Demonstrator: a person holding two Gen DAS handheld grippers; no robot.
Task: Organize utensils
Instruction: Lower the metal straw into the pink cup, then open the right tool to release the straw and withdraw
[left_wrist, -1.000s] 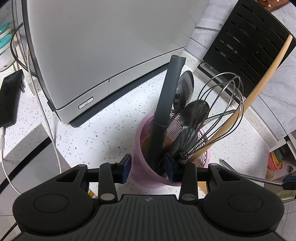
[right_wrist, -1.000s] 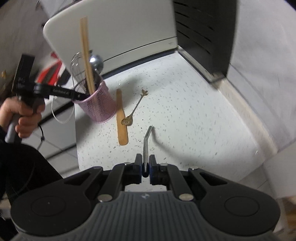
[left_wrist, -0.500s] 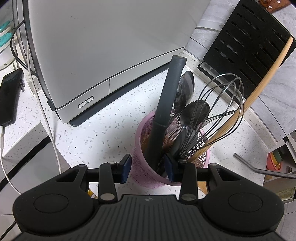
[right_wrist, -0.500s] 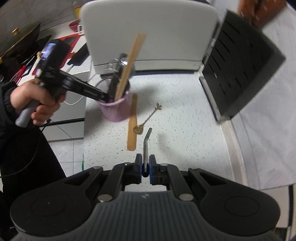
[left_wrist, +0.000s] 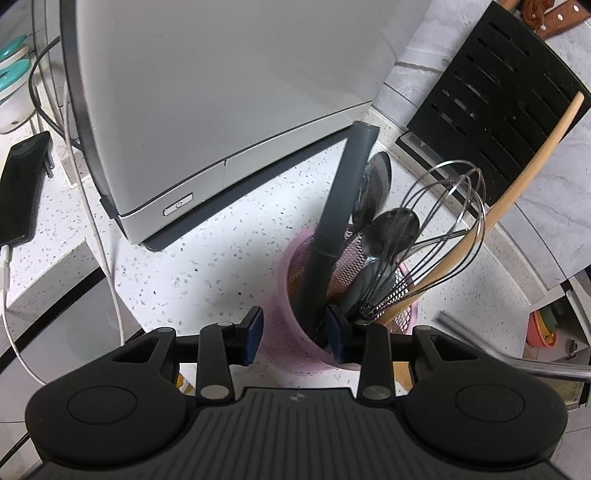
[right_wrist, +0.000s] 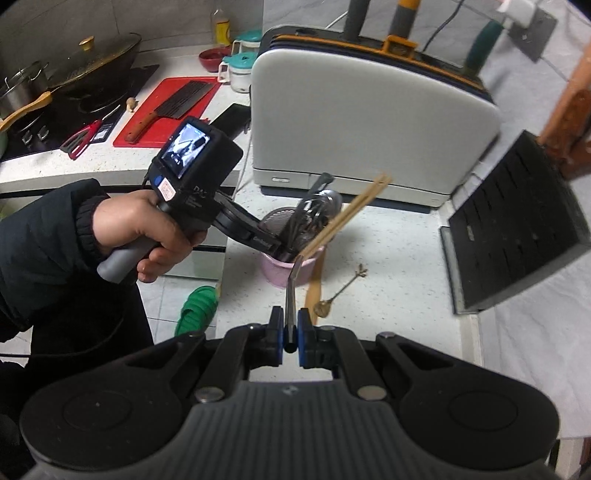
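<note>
- The left gripper (left_wrist: 294, 334) pinches the rim of the pink cup (left_wrist: 284, 343); spoons and a whisk (left_wrist: 439, 236) stand inside.
- The right gripper (right_wrist: 291, 334) is clamped on a metal tool (right_wrist: 290, 295), up over the counter (right_wrist: 388, 258); near the cup.

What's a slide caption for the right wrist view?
Right gripper carries a metal utensil toward the pink holder, which the left gripper steadies by its rim.

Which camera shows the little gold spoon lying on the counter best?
The right wrist view. The little gold spoon lies in the open on the counter, beside a wooden spatula and past the pink cup. The left wrist view does not show it; the pink cup and the left gripper fill that spot.
</note>
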